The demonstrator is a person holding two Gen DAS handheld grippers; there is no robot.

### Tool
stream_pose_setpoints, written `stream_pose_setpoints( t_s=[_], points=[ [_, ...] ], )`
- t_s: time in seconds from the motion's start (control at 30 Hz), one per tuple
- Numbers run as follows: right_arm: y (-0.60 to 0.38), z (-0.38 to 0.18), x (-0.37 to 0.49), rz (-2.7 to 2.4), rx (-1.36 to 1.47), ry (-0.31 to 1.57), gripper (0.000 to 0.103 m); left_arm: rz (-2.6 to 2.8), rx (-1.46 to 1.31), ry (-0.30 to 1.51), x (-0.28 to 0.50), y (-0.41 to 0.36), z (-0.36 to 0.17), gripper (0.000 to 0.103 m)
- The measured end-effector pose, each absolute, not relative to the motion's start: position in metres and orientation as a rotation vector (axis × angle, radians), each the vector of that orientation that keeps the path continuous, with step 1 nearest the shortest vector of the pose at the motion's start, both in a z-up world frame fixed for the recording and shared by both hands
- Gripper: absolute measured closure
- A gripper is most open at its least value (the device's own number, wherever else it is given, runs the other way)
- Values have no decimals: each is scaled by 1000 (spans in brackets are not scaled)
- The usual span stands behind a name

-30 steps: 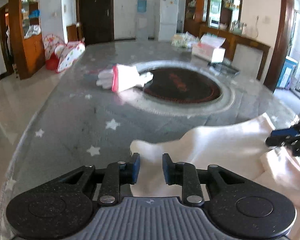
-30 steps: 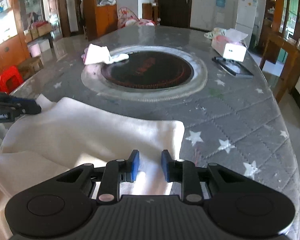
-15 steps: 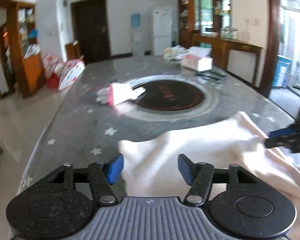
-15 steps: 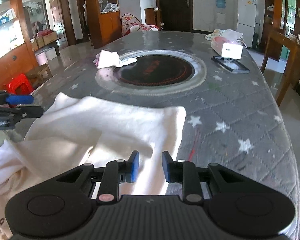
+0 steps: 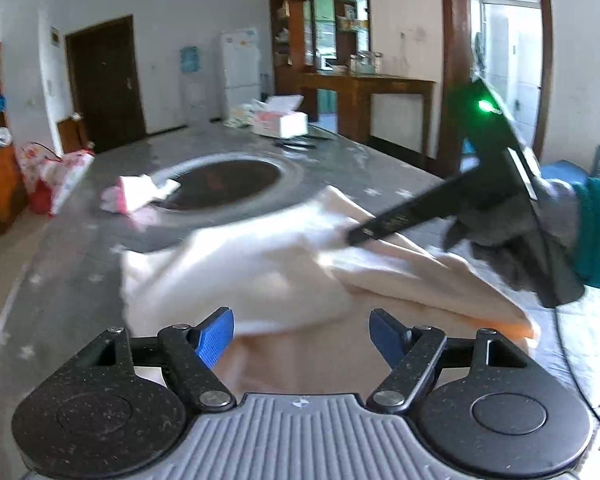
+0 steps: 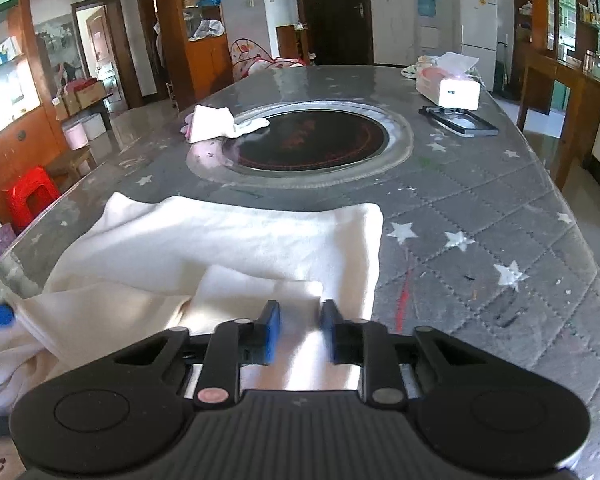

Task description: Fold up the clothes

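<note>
A cream cloth point(image 6: 220, 240) lies spread on the near end of the grey star-patterned table point(image 6: 480, 216), and a folded-over layer point(image 6: 260, 284) ends just ahead of my right gripper point(image 6: 299, 332). That gripper's jaws are closing, a gap still shows between the pads, and cloth lies in the gap. My left gripper point(image 5: 301, 334) hovers over the cloth point(image 5: 240, 264) with jaws spread wide and still opening, holding nothing. In the left wrist view the right gripper point(image 5: 354, 236) reaches onto the cloth from the right. A gloved hand point(image 5: 556, 216) with a teal sleeve holds it.
A small white and pink garment point(image 6: 212, 124) lies beside the dark round inset point(image 6: 312, 140) at mid table. A tissue box point(image 6: 448, 84) and a black tray point(image 6: 458, 122) sit at the far right. The table edge curves close on the right, and a red stool point(image 6: 30, 196) stands at the left.
My left gripper let its jaws spread wide and swung right toward the right gripper. The right jaws narrowed a little, and a folded layer of cloth now lies ahead of them.
</note>
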State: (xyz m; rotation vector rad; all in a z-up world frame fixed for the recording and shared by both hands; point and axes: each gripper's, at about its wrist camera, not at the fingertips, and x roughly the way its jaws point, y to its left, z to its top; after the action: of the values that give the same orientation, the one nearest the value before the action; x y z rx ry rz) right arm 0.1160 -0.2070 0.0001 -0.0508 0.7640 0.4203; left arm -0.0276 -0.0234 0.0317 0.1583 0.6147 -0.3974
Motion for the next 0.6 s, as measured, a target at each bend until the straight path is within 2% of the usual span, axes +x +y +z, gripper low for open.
stream_pose_setpoints(
  t_s=[0.1,0.6],
  points=[
    [-210,4,110,403,-30,741,99,-434,169,646,-31,-38,24,25],
    [-270,59,47,238,-32,522,100,-550,264,650,-45,-87,10,24]
  ],
)
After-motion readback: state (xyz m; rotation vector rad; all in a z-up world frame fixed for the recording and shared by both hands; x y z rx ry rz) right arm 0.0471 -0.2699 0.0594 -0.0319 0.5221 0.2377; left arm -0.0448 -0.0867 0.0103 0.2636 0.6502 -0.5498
